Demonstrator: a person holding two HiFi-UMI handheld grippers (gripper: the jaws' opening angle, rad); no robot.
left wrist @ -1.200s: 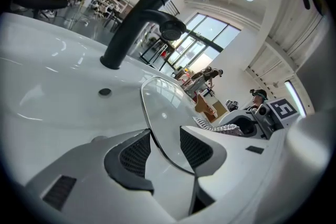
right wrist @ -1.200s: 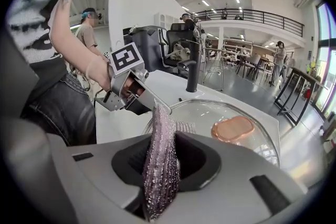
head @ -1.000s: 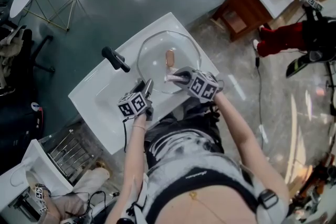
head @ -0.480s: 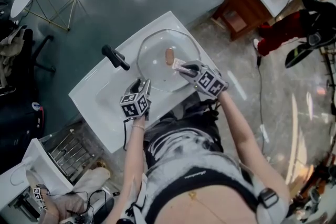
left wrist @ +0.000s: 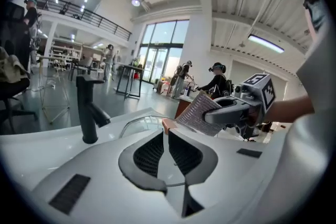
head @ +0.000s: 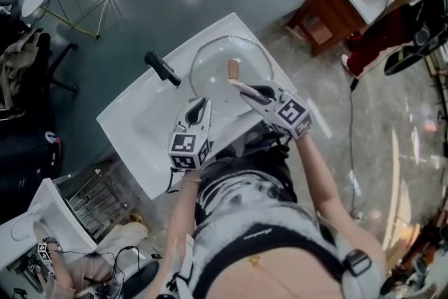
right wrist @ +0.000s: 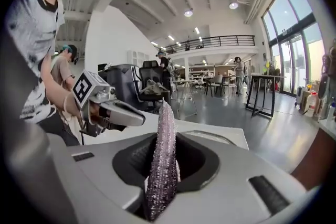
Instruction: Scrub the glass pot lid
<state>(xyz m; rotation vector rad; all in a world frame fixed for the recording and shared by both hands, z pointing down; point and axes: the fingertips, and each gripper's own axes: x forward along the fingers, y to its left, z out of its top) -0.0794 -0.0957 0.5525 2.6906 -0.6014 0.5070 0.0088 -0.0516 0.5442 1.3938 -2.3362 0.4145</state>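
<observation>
The glass pot lid (head: 218,77) is seen lying knob-up in the white sink (head: 136,126). The left hand-held gripper (head: 201,107) is being closed on its near rim, with glass apparently between the jaws. A silvery scrub pad (right wrist: 161,155) is pinched in the right hand-held gripper (head: 252,91), held over the lid. Steadying is judged to be the step in hand. Next, the pad must be pressed down and rubbed across the glass.

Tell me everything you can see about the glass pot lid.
The glass pot lid is round, clear and domed, with a tan knob on top. It lies knob-up over the white sink basin. The left gripper is closing its jaws on the near rim; the right gripper holds a scouring pad by the knob.
</observation>
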